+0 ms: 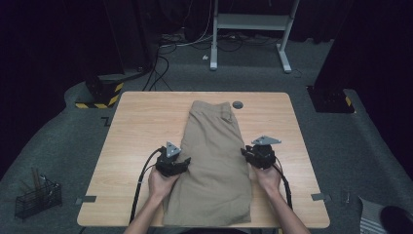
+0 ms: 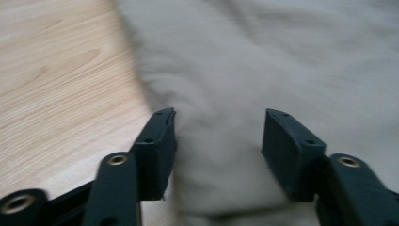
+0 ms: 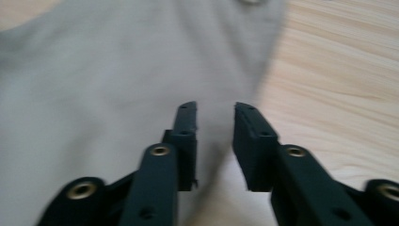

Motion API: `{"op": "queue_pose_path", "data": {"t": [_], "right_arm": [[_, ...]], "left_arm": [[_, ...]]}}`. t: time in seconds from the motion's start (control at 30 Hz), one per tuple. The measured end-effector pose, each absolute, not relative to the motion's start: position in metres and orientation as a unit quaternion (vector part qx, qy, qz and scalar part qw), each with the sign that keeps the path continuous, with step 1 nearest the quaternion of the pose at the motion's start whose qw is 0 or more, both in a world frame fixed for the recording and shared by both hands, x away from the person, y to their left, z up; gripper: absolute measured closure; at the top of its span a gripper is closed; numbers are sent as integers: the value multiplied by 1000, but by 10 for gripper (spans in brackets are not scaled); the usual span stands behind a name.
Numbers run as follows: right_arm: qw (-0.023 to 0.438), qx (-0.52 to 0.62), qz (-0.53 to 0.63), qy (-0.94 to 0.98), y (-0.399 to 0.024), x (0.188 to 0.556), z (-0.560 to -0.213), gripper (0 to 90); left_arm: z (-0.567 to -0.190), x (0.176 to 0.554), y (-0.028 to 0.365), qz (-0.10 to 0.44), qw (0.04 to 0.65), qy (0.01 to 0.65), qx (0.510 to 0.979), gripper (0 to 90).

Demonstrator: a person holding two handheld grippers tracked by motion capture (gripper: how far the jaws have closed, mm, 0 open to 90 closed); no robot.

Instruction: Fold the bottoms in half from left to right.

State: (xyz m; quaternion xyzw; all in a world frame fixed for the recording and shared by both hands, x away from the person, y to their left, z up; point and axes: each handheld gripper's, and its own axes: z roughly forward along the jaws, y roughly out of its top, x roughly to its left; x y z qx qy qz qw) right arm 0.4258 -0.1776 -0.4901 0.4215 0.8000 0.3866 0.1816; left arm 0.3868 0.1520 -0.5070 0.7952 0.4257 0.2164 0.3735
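Jaws of left gripper (image 2: 219, 136) and right gripper (image 3: 215, 141) are parted, astride the edges of folded khaki cotton trousers (image 1: 214, 161) at mid-desk; shallow bites could let layers slip.

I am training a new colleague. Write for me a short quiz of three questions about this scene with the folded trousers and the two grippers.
1. True or false: the khaki trousers lie folded lengthwise along the middle of the wooden table.
2. At which long edge of the trousers is the left gripper? A) the left edge B) the right edge C) the far waistband end
3. Fill the gap: in the right gripper view, the jaws of the right gripper stand slightly apart over the cloth's edge, with bare ____ beside it.

Key
1. True.
2. A. The right gripper is at the opposite long edge.
3. Table.
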Motion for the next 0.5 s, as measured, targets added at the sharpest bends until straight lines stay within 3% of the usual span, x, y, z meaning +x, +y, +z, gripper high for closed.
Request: {"op": "queue_pose_path", "data": {"t": [0.2, 0.37, 0.5], "right_arm": [[178, 388, 353, 833, -155, 404, -505, 592], [201, 396, 331, 833, -159, 420, -517, 649], [214, 418, 317, 824, -167, 446, -516, 618]], "left_arm": [[-521, 377, 152, 208, 367, 426, 801, 397], [-526, 392, 145, 230, 359, 422, 800, 407], [-523, 419, 134, 231, 348, 428, 802, 405]]}}
